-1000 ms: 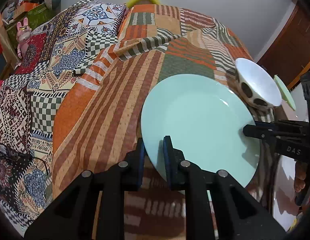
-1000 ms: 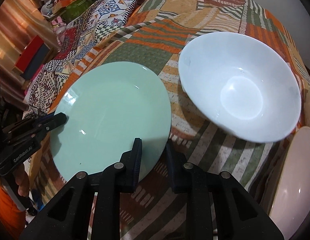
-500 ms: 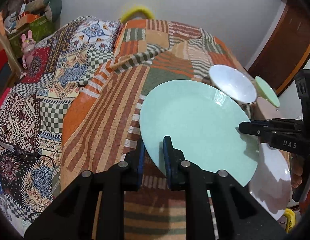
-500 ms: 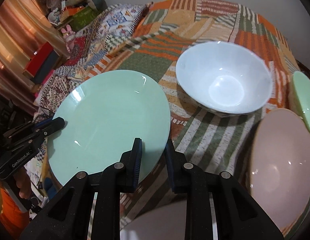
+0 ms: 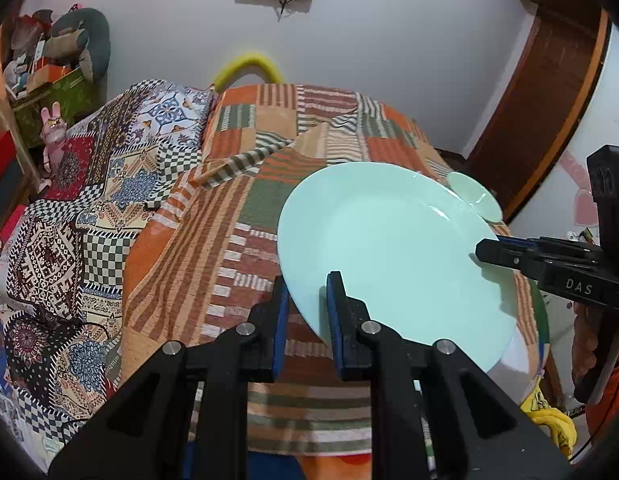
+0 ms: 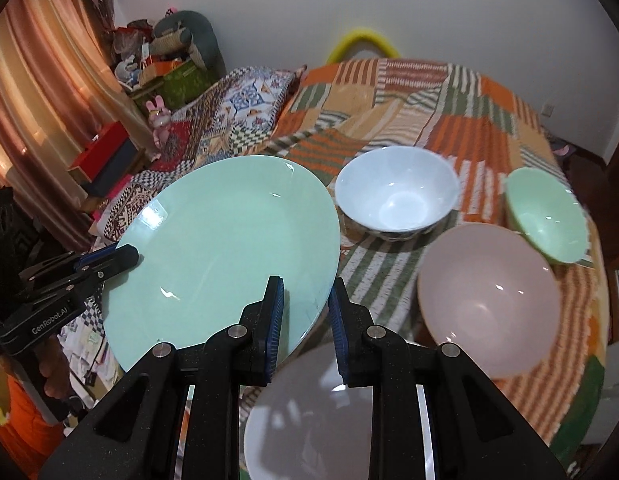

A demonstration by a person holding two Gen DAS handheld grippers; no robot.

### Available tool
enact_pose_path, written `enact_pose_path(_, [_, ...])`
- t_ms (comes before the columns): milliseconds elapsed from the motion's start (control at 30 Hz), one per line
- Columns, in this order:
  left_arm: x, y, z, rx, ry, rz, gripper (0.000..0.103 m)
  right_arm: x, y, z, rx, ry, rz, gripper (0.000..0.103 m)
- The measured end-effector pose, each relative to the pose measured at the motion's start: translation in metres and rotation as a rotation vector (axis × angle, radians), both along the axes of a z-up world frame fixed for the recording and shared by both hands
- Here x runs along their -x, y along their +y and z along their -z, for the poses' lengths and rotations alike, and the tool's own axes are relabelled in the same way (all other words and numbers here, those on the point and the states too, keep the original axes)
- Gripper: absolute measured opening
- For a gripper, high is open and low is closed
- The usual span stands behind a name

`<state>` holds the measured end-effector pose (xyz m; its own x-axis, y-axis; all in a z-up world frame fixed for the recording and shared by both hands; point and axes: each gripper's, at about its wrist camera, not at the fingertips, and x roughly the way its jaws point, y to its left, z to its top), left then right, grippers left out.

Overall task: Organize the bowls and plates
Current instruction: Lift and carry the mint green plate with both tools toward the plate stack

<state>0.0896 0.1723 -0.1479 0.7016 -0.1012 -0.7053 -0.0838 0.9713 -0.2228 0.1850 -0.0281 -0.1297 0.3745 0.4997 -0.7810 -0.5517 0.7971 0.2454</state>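
Two grippers clamp opposite edges of one mint-green plate [image 6: 225, 248], held tilted above the patchwork-covered surface [image 6: 409, 92]: the left gripper [image 5: 307, 312] and right gripper [image 6: 305, 312] each have their fingers nearly closed on its rim. Right of the plate sit a white bowl [image 6: 395, 192], pink bowl [image 6: 489, 300] and green bowl [image 6: 547, 216].

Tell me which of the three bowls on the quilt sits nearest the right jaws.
The pink bowl. It lies just right of the right gripper, while the white bowl and the green bowl sit farther back on the quilt.
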Motion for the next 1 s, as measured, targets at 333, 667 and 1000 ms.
enact_pose_path(333, [0.023,-0.042,-0.017,-0.003,-0.021,0.056,0.018,0.029,-0.041,-0.015,-0.015,-0.05,0.045,0.021])
enact_pose_path(667, [0.03,-0.086,-0.008,-0.003,0.021,0.124,0.019,0.051,-0.085,-0.007,-0.035,-0.028,0.11,0.021])
enact_pose_path(1000, [0.037,-0.117,0.009,-0.007,0.076,0.165,0.02,0.07,-0.117,0.007,-0.062,-0.003,0.162,0.021])
